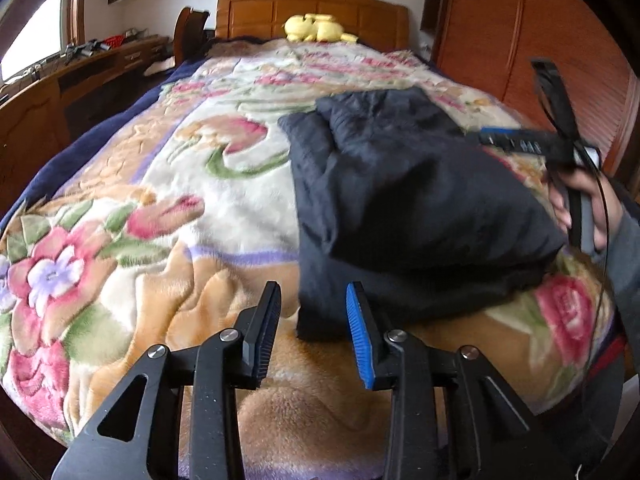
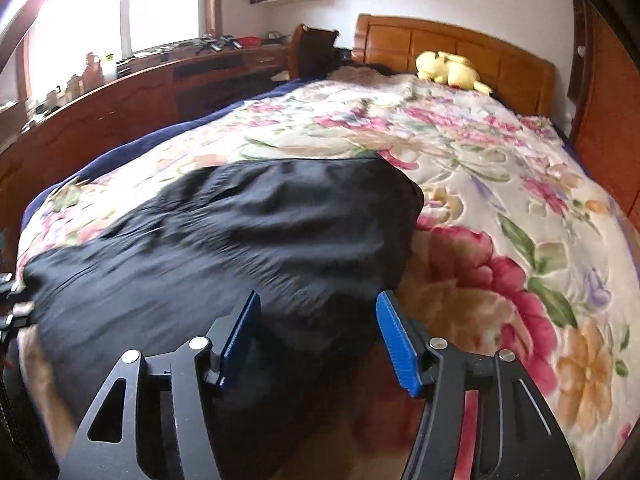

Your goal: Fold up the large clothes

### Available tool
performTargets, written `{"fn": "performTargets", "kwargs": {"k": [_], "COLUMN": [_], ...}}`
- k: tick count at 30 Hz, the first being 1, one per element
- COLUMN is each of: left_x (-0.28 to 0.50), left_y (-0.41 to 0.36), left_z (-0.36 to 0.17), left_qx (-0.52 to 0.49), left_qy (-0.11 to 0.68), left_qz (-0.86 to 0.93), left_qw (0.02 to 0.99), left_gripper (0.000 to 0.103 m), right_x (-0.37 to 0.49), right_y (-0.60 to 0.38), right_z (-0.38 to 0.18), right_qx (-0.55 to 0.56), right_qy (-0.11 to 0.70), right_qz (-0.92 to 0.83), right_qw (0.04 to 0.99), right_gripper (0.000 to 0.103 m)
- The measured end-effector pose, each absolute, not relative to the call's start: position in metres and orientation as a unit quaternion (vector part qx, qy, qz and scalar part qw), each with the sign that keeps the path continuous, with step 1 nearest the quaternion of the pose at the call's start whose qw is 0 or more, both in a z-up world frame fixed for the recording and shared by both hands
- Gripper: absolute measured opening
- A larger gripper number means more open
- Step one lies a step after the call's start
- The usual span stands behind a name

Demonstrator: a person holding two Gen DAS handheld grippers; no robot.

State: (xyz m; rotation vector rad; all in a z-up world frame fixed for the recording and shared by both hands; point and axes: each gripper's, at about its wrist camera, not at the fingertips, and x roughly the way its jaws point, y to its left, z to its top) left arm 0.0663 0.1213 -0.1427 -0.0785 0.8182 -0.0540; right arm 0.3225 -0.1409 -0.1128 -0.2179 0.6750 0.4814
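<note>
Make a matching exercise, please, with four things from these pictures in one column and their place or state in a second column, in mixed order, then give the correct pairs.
Things
1. dark garment
2. yellow plush toy
3. left gripper
4. floral blanket

Places or states
A. at the far end, against the wooden headboard
B. spread over the whole bed, under everything else
C. jaws open, nothing between them, beside the near edge of the fabric
D. folded into a bundle, lying on the bedcover

Pairs: 1-D, 2-A, 3-C, 4-B
</note>
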Motion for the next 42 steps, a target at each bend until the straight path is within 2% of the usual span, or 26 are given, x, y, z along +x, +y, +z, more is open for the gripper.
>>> {"fn": "performTargets", "kwargs": {"k": [3, 8, 11, 22, 36, 42], "left_x": [0.07, 0.073, 0.076, 0.09, 0.083, 0.078], "left_y": [0.12, 0.114, 0.112, 0.103, 0.096, 0.094], "left_z": [-0.15, -0.153, -0.153, -0.152, -0.149, -0.151], "left_qx": [-0.036, -0.021, -0.019, -0.021, -0.021, -0.021], "left_qy": [0.408, 0.416, 0.421, 0.441, 0.451, 0.451], "left_qz": [-0.021, -0.012, -0.009, 0.003, 0.014, 0.02], "left_qw": [0.912, 0.909, 0.907, 0.897, 0.892, 0.892], "left_gripper": [0.037, 0.039, 0.04, 0.041, 0.041, 0.041], "right_x": [0.361, 0.406, 0.41, 0.426, 0.43, 0.429], "right_y": [-0.132, -0.12, -0.121, -0.141, -0.145, -0.149], "right_z": [-0.128, -0.152, -0.162, -0.175, -0.178, -0.179], "right_qx": [-0.106, -0.081, -0.071, -0.001, 0.007, 0.024], "right_qy": [0.342, 0.364, 0.348, 0.391, 0.397, 0.406], "right_qz": [0.227, 0.245, 0.25, 0.285, 0.291, 0.312], "right_qw": [0.906, 0.895, 0.901, 0.875, 0.87, 0.859], "right_gripper": [0.068, 0.089, 0.092, 0.092, 0.092, 0.083]}}
